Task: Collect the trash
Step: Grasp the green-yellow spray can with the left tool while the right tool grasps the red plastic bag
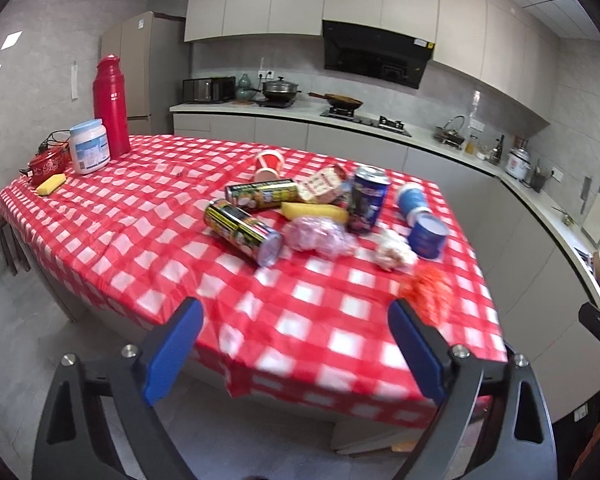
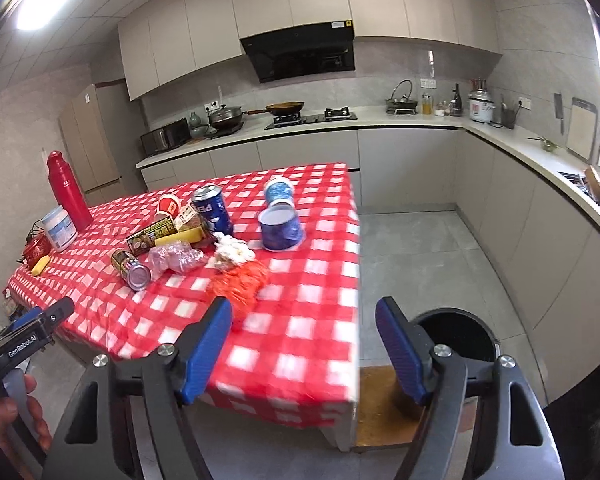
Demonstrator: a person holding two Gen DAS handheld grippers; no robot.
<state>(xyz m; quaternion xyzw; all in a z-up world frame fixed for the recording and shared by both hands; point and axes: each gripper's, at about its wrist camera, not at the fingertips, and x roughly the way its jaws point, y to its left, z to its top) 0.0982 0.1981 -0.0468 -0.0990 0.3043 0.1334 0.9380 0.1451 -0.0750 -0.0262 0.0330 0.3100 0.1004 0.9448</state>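
Trash lies on a red-checked table (image 1: pixel 140 236) (image 2: pixel 300 320): two yellow-black cans (image 1: pixel 242 230) (image 2: pixel 131 269), a blue soda can (image 1: pixel 367 200) (image 2: pixel 213 209), two blue cups (image 1: pixel 428 236) (image 2: pixel 281 229), a red cup (image 1: pixel 268 165), a crumpled plastic bag (image 1: pixel 318 236) (image 2: pixel 174 258), a white paper wad (image 1: pixel 392 249) (image 2: pixel 232 254) and an orange net (image 1: pixel 430 288) (image 2: pixel 242 284). My left gripper (image 1: pixel 296 356) is open and empty, held before the table's near edge. My right gripper (image 2: pixel 304 352) is open and empty above the table's near right corner. A dark bin (image 2: pixel 456 336) stands on the floor, right of the table.
A red thermos (image 1: pixel 111 104), a white jar (image 1: pixel 89 146), a red pot (image 1: pixel 48 166) and a yellow sponge (image 1: pixel 51 184) stand at the table's far left. Kitchen counters (image 2: pixel 420 120) run along the back and right walls. Grey floor lies between table and counters.
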